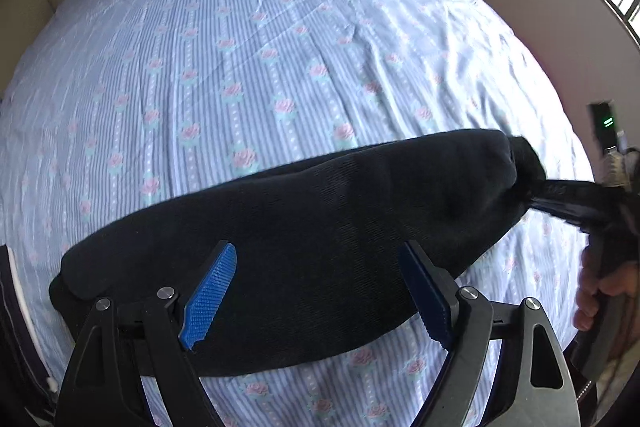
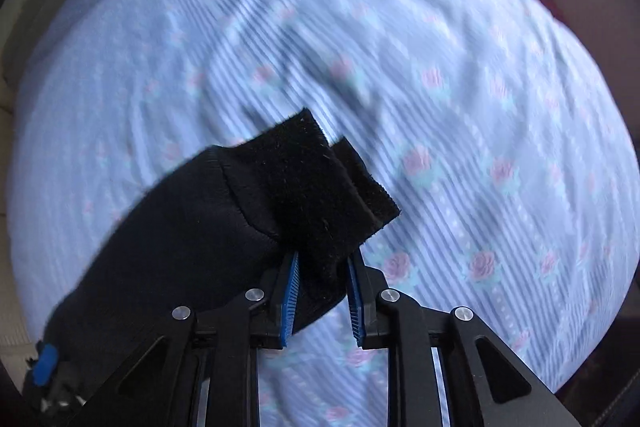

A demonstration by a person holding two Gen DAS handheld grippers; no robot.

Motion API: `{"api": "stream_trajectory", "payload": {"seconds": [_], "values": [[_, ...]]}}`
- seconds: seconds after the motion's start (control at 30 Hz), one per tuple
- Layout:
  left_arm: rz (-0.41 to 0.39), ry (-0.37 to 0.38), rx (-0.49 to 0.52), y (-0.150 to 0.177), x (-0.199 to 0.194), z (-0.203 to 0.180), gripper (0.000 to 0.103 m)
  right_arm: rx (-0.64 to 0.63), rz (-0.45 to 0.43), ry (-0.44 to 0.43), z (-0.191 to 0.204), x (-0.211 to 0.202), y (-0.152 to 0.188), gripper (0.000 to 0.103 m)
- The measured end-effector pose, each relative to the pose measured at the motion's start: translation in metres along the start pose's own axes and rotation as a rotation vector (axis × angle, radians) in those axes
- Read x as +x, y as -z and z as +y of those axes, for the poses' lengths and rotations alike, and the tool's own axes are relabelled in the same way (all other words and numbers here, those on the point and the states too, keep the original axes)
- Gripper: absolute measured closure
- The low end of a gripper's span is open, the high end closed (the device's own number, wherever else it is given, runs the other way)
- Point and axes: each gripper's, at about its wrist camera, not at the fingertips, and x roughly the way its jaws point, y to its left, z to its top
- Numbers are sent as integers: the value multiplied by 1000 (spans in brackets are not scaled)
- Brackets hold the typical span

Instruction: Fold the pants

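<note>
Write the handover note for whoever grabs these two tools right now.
Left tool: open, jaws wide over the black pants, gripping nothing.
Right tool: shut on the pants' end band, fabric between the blue pads.
Pants lie in a long bundle across the flowered bedsheet, near its front edge.
Done: one end picked up.
Left: probably grip the other end with the left tool, then fold and flatten.

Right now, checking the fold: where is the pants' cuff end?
In the right wrist view, the cuff end sticks up between the right claw's blue pads, above the floral bedsheet.
</note>
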Motion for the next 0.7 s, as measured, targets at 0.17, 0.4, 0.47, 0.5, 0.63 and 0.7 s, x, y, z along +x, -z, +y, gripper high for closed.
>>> {"api": "stream_trajectory", "payload": {"seconds": [0.17, 0.4, 0.47, 0.5, 0.63, 0.7], "values": [[6, -30, 13, 9, 2, 5, 19, 5, 12, 18, 1, 10, -2, 78], [-19, -69, 28, 17, -14, 32, 19, 9, -21, 156, -11, -43, 15, 49], [-51, -87, 51, 22, -27, 42, 19, -8, -111, 186, -3, -78, 27, 45], [-66, -97, 57, 24, -34, 48, 19, -27, -139, 176, 4, -90, 32, 40], [-131, -125, 13, 34, -65, 90, 16, -206, -138, 8, 66, -105, 42, 40], [-140, -118, -9, 34, -72, 113, 13, -284, -86, -99, 99, -98, 50, 40]]}}
